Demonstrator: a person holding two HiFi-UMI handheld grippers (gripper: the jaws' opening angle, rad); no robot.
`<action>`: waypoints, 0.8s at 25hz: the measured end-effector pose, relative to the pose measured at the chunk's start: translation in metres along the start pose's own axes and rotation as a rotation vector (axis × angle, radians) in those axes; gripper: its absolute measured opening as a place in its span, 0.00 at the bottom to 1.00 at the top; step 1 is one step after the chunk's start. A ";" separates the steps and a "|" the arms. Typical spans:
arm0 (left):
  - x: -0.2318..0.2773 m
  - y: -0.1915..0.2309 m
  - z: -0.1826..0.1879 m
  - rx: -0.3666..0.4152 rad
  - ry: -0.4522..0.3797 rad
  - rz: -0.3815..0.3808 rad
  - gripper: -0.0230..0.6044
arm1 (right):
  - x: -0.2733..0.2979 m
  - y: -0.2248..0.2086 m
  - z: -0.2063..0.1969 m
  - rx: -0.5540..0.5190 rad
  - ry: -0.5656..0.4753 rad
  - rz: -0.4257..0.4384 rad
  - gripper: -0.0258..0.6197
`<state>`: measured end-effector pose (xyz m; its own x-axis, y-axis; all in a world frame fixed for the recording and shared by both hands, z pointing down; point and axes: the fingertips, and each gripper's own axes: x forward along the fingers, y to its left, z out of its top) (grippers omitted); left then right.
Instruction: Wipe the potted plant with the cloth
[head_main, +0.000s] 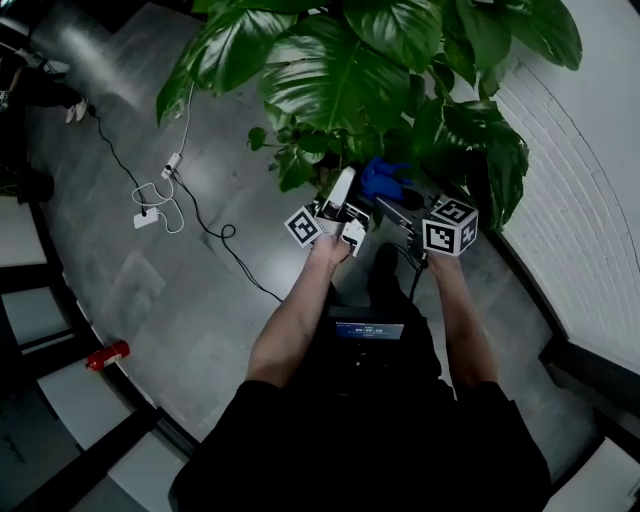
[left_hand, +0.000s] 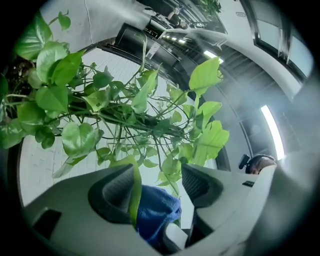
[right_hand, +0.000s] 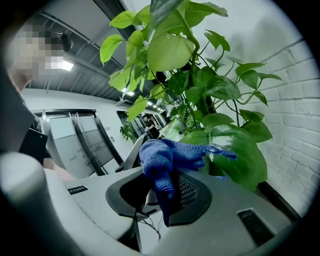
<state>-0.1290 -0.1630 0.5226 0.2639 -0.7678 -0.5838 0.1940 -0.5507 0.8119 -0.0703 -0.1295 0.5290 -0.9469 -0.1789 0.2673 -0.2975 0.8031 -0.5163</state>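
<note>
Right gripper view: right gripper clamps the blue knitted cloth, just beside the far, broad-leaved green potted plant — wiping seems barely begun. Left gripper stands half-open, one narrow yellow-green leaf between its jaws, ungripped.

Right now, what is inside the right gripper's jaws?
The right gripper pinches a blue cloth, bunched above its jaws. The cloth's end hides part of a big leaf behind it.
</note>
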 end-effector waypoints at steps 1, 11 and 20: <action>0.000 0.000 0.001 0.001 -0.003 -0.001 0.50 | -0.004 0.003 -0.002 -0.003 0.011 0.009 0.21; 0.001 0.007 0.004 0.010 -0.010 0.013 0.50 | -0.066 -0.016 0.115 -0.176 -0.337 -0.172 0.21; 0.012 0.016 -0.003 -0.019 -0.015 0.014 0.50 | 0.004 -0.075 0.103 -0.187 -0.196 -0.211 0.21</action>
<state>-0.1196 -0.1799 0.5291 0.2527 -0.7805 -0.5719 0.2087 -0.5332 0.8199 -0.0642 -0.2486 0.4850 -0.8775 -0.4436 0.1820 -0.4793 0.8236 -0.3033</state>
